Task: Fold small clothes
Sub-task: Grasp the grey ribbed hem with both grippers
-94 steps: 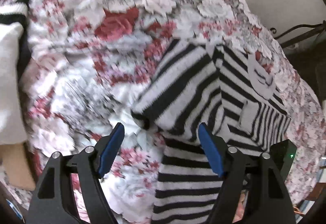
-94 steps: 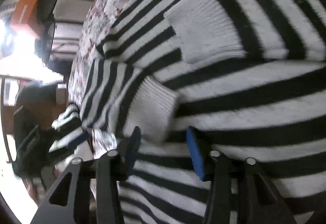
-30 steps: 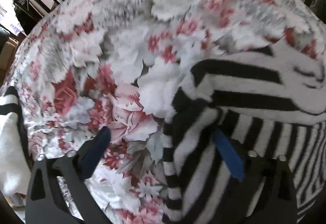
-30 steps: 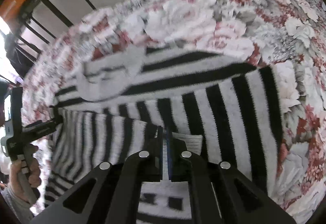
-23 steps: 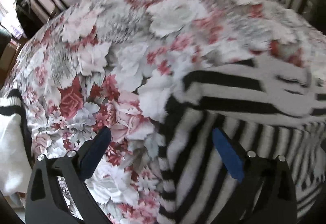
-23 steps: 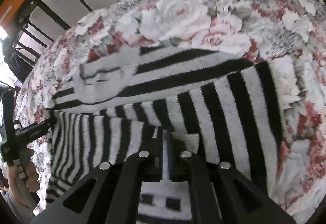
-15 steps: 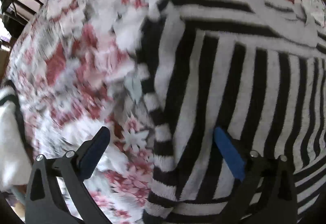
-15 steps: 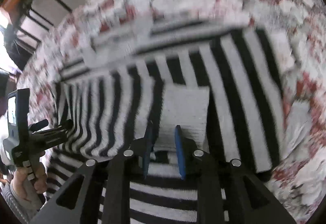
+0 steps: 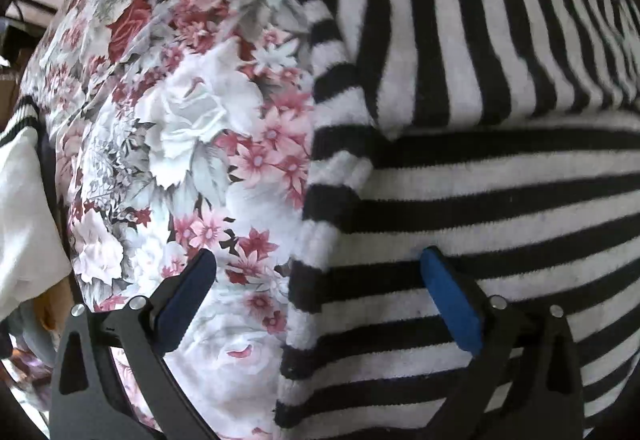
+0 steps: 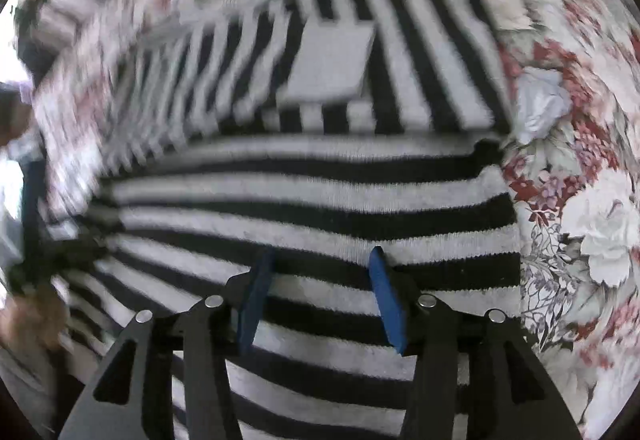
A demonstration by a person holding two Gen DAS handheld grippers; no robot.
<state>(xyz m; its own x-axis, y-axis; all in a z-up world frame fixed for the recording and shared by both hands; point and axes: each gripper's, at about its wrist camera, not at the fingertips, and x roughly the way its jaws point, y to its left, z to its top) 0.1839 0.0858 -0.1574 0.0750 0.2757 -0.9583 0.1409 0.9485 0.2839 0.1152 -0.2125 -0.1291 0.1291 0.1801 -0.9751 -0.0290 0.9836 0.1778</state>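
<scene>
A black-and-white striped knit sweater (image 9: pixel 480 176) lies on the floral bedspread (image 9: pixel 192 128), its sleeves folded in across the upper body. My left gripper (image 9: pixel 316 268) hangs wide open over the sweater's left side edge; one pad is over the bedspread, the other over the stripes, nothing gripped. In the right wrist view the same sweater (image 10: pixel 312 208) fills the middle, with a white ribbed cuff (image 10: pixel 332 64) lying on top. My right gripper (image 10: pixel 320 280) points down at the lower body; its jaws are opening and hold nothing between the pads.
A white garment with a black-striped trim (image 9: pixel 24 176) lies at the bedspread's left edge. Floral bedspread (image 10: pixel 580 200) shows to the right of the sweater. A blurred hand with the other gripper (image 10: pixel 36 280) is at the far left.
My right gripper was shut on the sleeve cuff, then let it go on the body and drew back toward the hem while opening. My left gripper slid down along the sweater's left edge, still open.
</scene>
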